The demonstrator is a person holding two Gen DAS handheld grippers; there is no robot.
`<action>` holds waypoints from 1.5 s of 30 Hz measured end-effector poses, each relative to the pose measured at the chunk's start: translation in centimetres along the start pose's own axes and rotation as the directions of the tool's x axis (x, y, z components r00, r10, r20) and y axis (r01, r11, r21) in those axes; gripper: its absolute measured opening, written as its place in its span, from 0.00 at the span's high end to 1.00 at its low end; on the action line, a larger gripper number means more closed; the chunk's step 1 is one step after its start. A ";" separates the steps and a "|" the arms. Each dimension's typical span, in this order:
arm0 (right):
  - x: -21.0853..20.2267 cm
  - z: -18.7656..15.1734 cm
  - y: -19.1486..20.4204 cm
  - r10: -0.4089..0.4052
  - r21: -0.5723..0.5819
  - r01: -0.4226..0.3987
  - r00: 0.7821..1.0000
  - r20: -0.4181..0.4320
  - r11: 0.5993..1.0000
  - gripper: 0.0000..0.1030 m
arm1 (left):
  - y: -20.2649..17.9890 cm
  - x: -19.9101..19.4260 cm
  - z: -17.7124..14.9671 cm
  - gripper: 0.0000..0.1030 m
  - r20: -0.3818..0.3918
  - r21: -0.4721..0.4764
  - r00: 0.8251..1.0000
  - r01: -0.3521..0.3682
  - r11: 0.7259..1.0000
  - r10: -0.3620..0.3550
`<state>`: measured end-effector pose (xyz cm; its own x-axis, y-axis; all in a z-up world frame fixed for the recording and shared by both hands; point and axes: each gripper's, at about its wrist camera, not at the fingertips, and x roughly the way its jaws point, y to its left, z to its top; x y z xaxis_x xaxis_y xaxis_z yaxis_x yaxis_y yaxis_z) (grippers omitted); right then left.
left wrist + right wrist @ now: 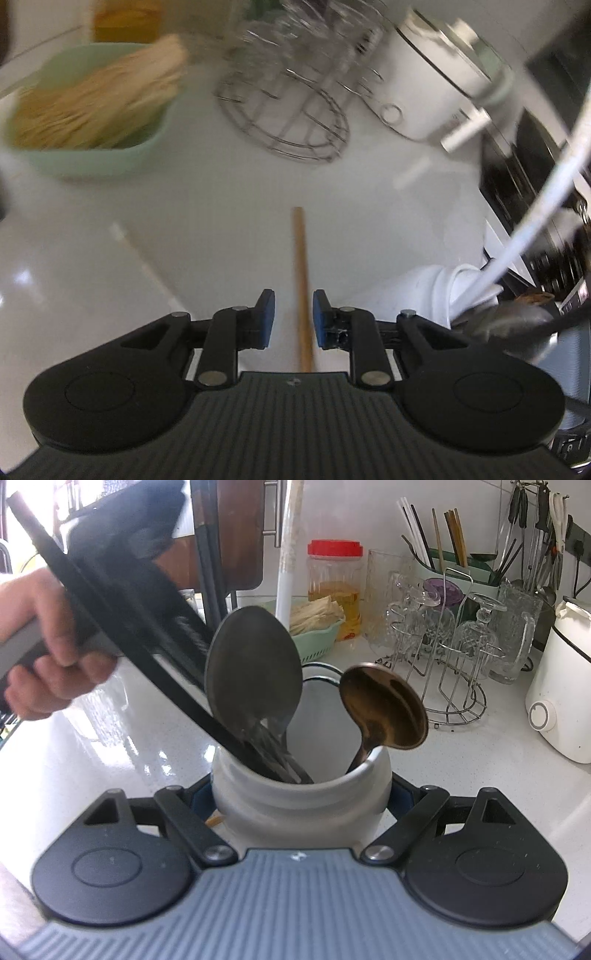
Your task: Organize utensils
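On my left wrist view, the left gripper (293, 319) has its blue pads (266, 314) a little apart, with a single wooden chopstick (300, 273) lying on the white counter (221, 206) in the gap between them. The stick sits nearer the right-hand pad and runs straight ahead from under the gripper body; I see a sliver of daylight on each side, so neither pad presses on it.

My right gripper (301, 797) is clamped on the white utensil jar (299, 805), one finger on each flank of its shoulder, jaws spread wide by the jar's girth. A hand (48, 642) grips the other tool at upper left in that view.

In the jar I count two spoons, a large grey spoon (253, 672) and a smaller bronze spoon (384, 705), plus a black stick (122, 631) leaning out to the left and one white chopstick (290, 554) standing up behind the grey bowl. I cannot tell how many thin handles bunch below the grey spoon.

Beyond: one mint basket (317, 638) of pale sticks, one red-lidded jar (334, 587), one wire glass rack (447, 657), one white appliance (561, 686)
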<state>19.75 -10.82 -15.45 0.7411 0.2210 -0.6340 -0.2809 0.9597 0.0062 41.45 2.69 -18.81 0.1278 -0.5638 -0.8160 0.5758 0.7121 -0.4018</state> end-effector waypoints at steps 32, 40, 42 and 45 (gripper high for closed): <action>-0.6 -0.7 -0.5 0.016 -0.009 -0.016 1.000 0.023 1.000 0.12 | -4.6 9.2 9.0 0.80 -0.282 0.239 0.944 -0.106 0.965 0.173; -0.8 -1.0 -0.7 0.029 -0.001 -0.029 0.999 0.036 1.000 0.12 | -5.6 9.6 8.6 0.91 -0.247 0.286 0.944 -0.144 0.947 0.218; -0.8 -1.0 -0.7 0.029 -0.003 -0.028 0.999 0.036 1.000 0.12 | -5.8 9.7 8.5 0.91 -0.239 0.282 0.945 -0.150 0.948 0.221; -0.8 -1.0 -0.7 0.027 -0.003 -0.027 0.999 0.040 1.000 0.12 | -5.3 9.2 8.1 0.92 -0.231 0.263 0.949 -0.152 0.953 0.215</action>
<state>18.71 -11.82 -15.76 0.7569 0.2532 -0.6025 -0.3025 0.9529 0.0205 46.09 -9.64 -20.82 0.0585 -0.2856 -0.9566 0.7413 0.6541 -0.1500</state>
